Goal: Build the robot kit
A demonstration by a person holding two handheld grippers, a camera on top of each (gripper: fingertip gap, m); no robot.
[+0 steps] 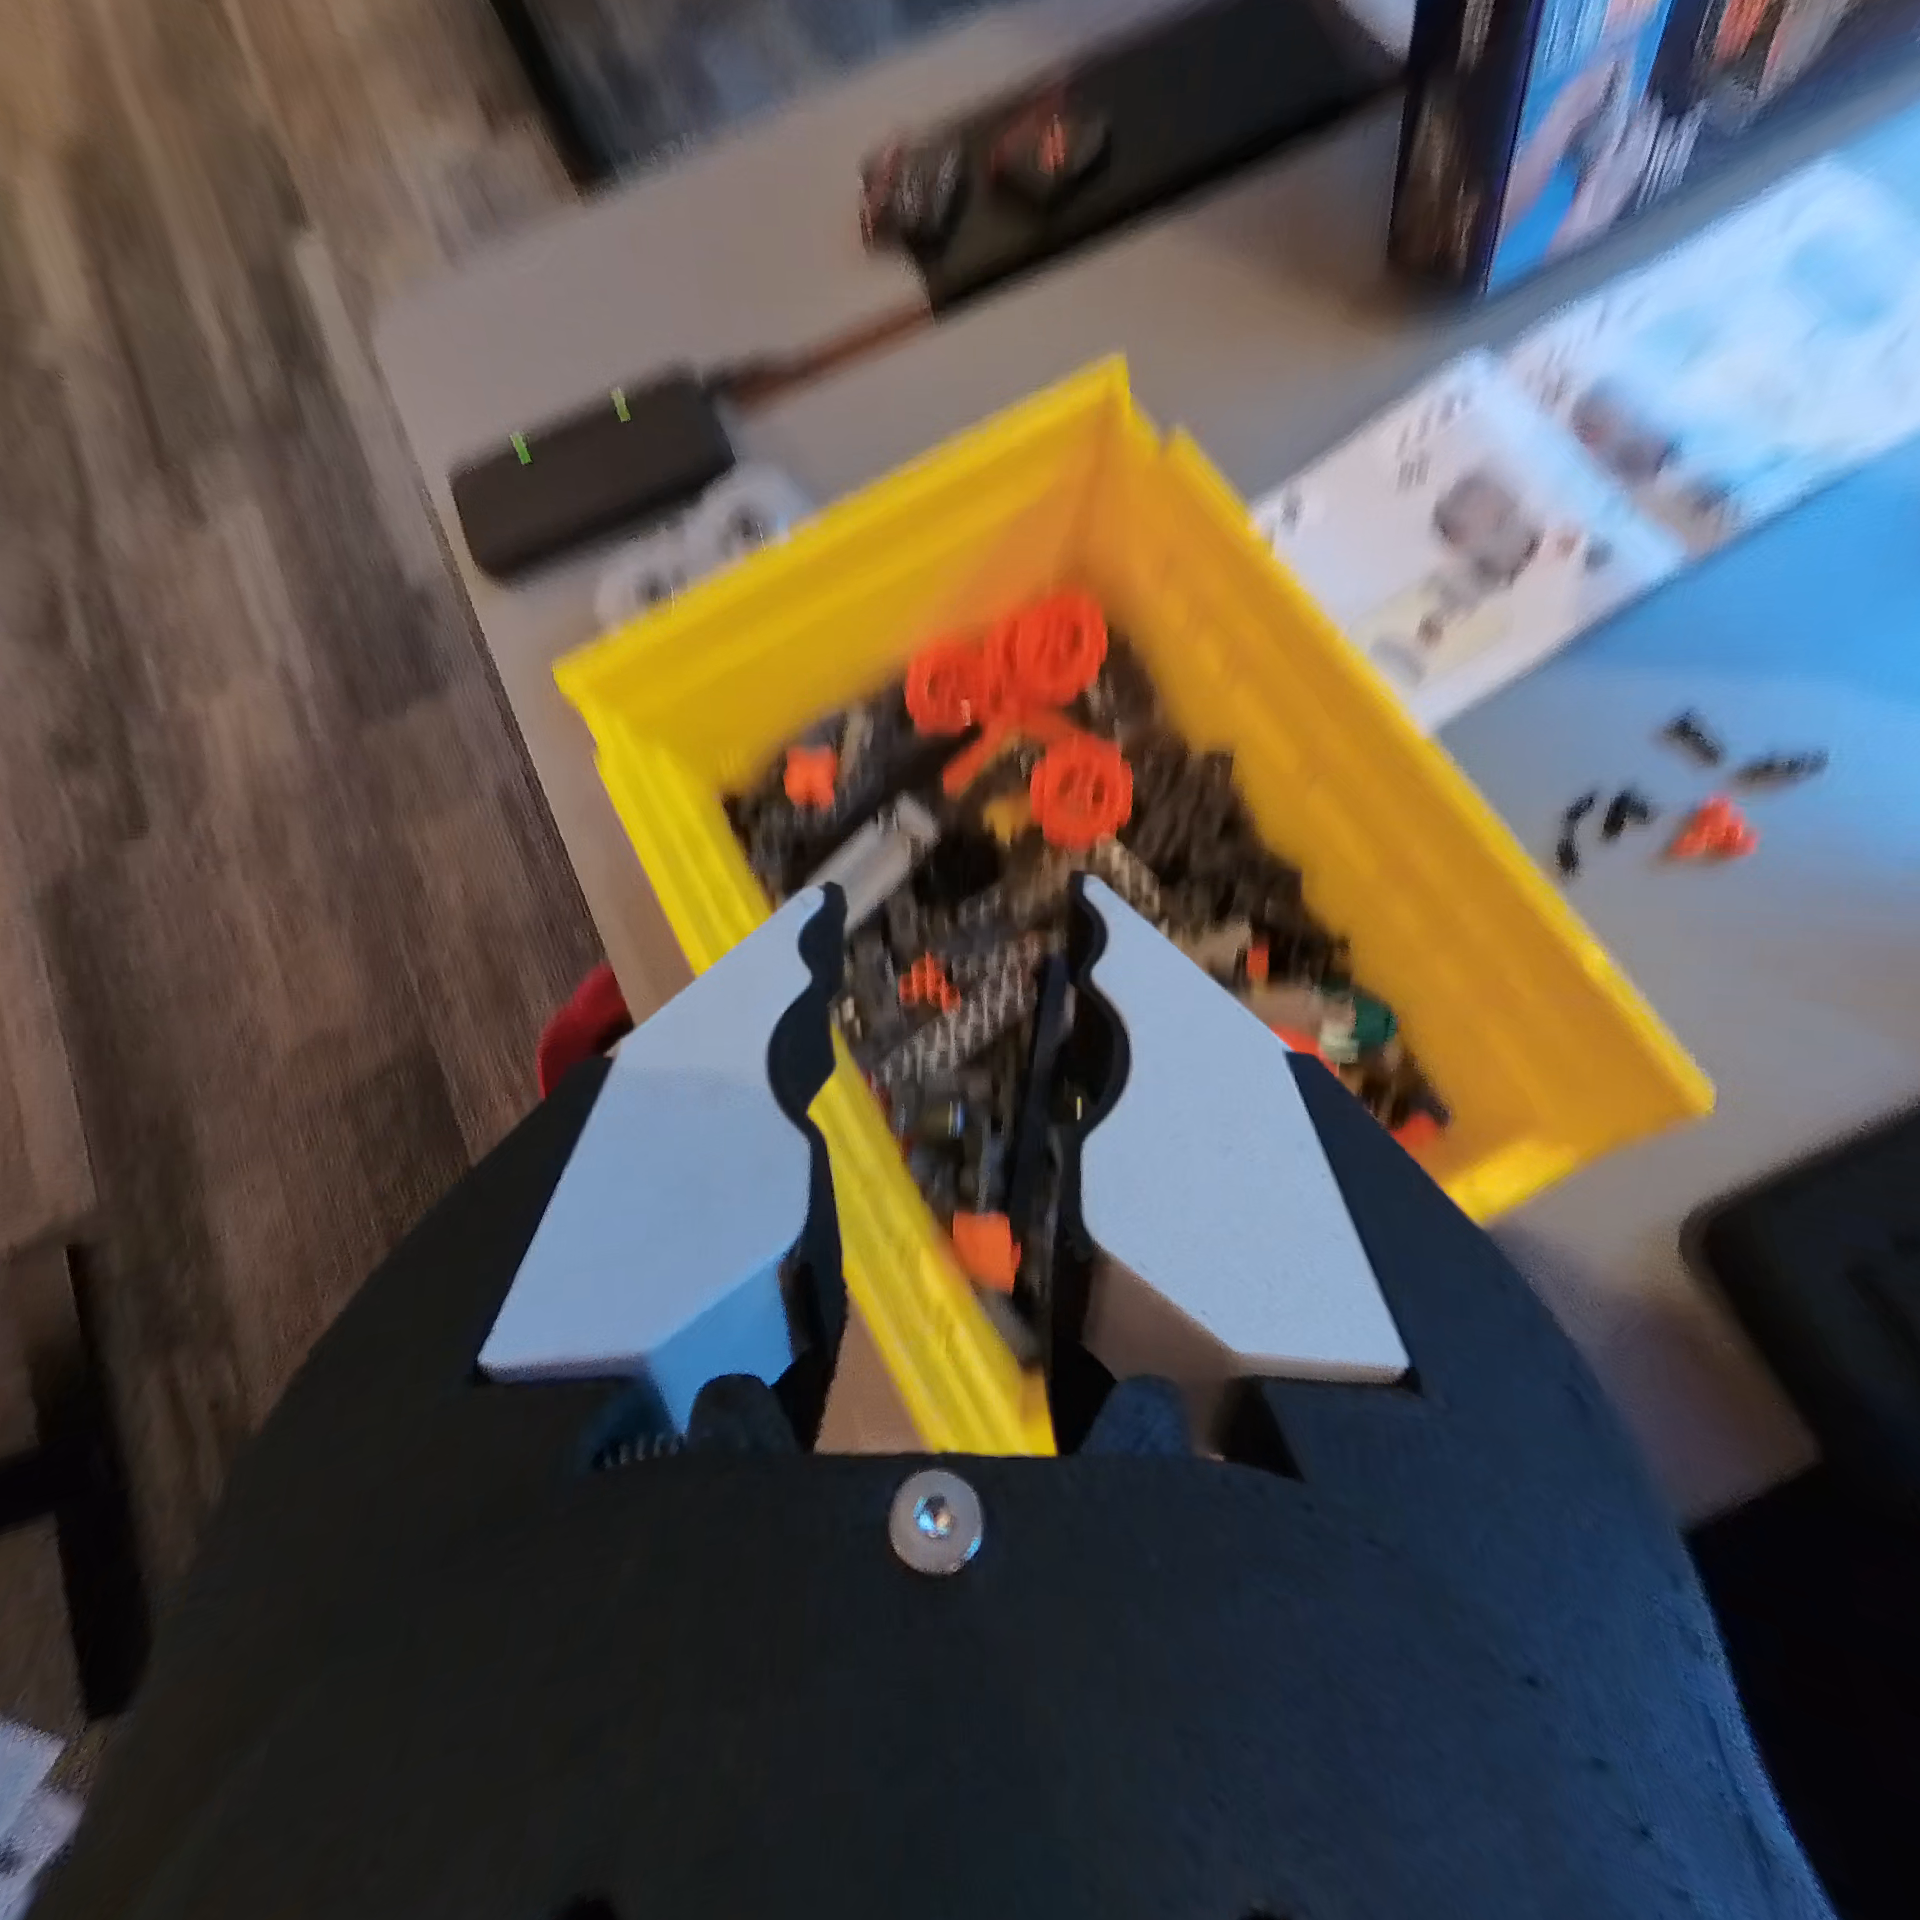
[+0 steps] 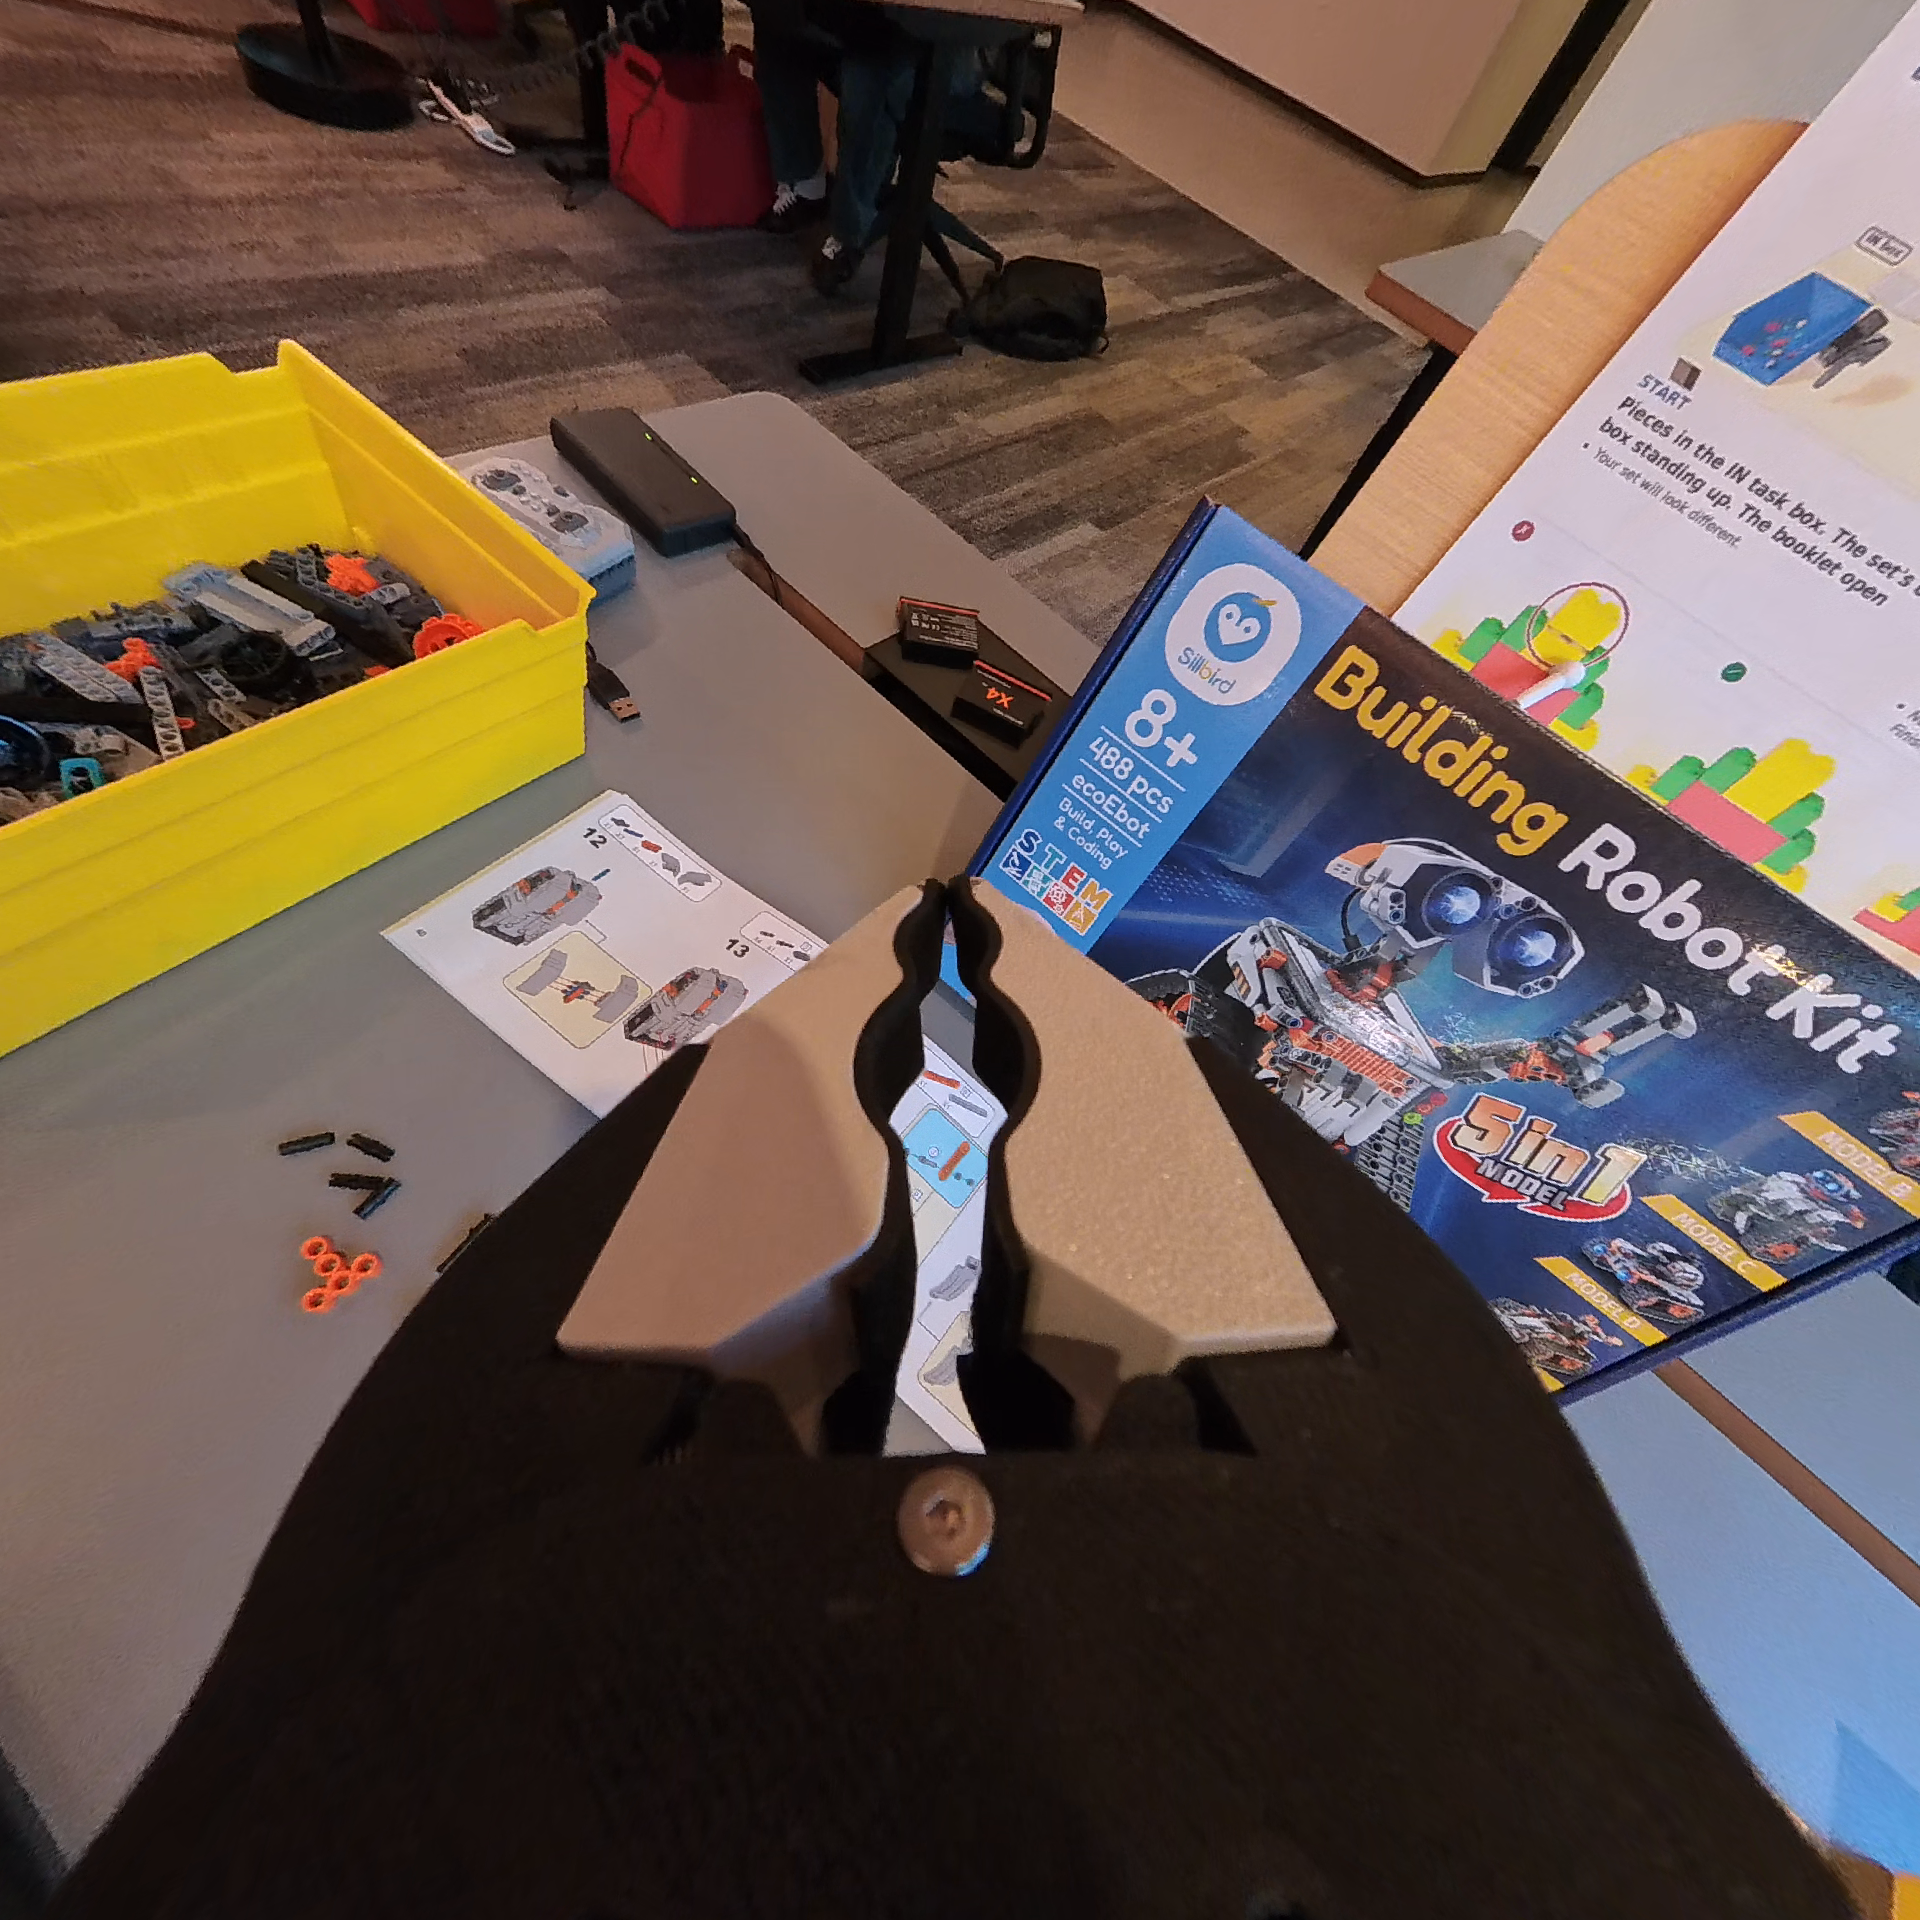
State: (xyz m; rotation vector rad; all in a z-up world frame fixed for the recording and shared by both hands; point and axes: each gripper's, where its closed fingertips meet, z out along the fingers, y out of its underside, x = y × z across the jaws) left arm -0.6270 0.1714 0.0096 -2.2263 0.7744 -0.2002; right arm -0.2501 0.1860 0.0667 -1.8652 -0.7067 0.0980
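Observation:
In the blurred left wrist view my left gripper [image 1: 956, 891] is open, jaws wide apart, just above the near end of a yellow bin [image 1: 1382, 821] filled with black, grey and orange building parts [image 1: 1049, 727]. It holds nothing that I can make out. In the right wrist view my right gripper [image 2: 948, 894] is shut and empty, hovering over an open instruction booklet [image 2: 582, 935] beside a blue kit box [image 2: 1455, 935]. The yellow bin [image 2: 312, 748] is to its far left. Loose black pins [image 2: 348, 1169] and small orange rings [image 2: 338, 1268] lie on the grey table [image 2: 208, 1455].
A black power unit [image 2: 644, 478], a grey controller [image 2: 551, 514], a USB plug [image 2: 620, 709] and small black packs [image 2: 977, 670] sit behind the bin. A printed board [image 2: 1714, 540] leans at the right. A red bag [image 2: 686, 135] and a seated person's legs [image 2: 831, 135] are beyond the table edge. Spacing between my two grippers at the tips: around 40 cm.

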